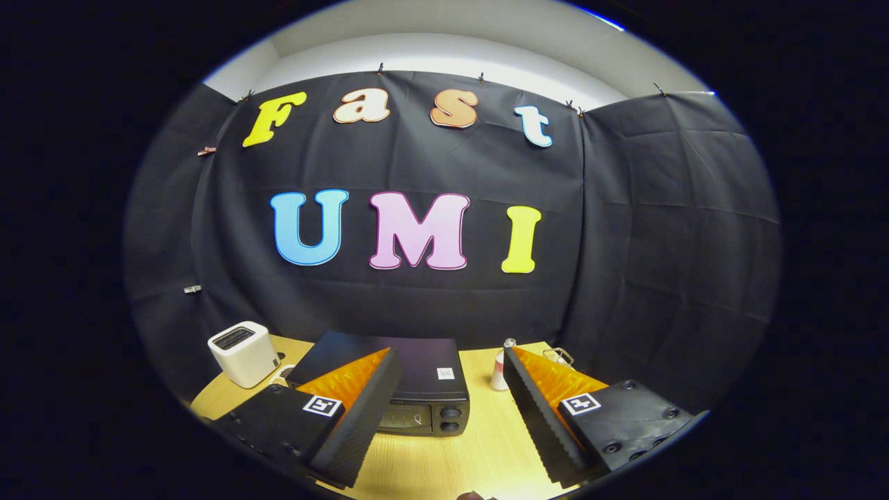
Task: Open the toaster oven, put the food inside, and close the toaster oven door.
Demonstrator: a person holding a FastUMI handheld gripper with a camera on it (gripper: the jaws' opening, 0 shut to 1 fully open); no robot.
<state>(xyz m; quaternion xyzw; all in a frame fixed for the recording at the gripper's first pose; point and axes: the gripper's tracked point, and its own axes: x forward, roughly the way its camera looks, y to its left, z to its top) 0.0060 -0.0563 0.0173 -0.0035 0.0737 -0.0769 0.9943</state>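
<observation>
Toaster oven (417, 389): dark boxy unit, flat top w/ small sticker, knobs at front right; door looks shut. Sits on wood surface (479, 444), just ahead of gripper (451, 423), partly behind left finger.

Gripper: fingers wide apart, holding nothing.

Risks: handle hidden by finger, so could miss grab; hard pull may drag oven.

White toaster (243, 353) left of oven, small can (501, 368) to right. Food not identifiable.
</observation>
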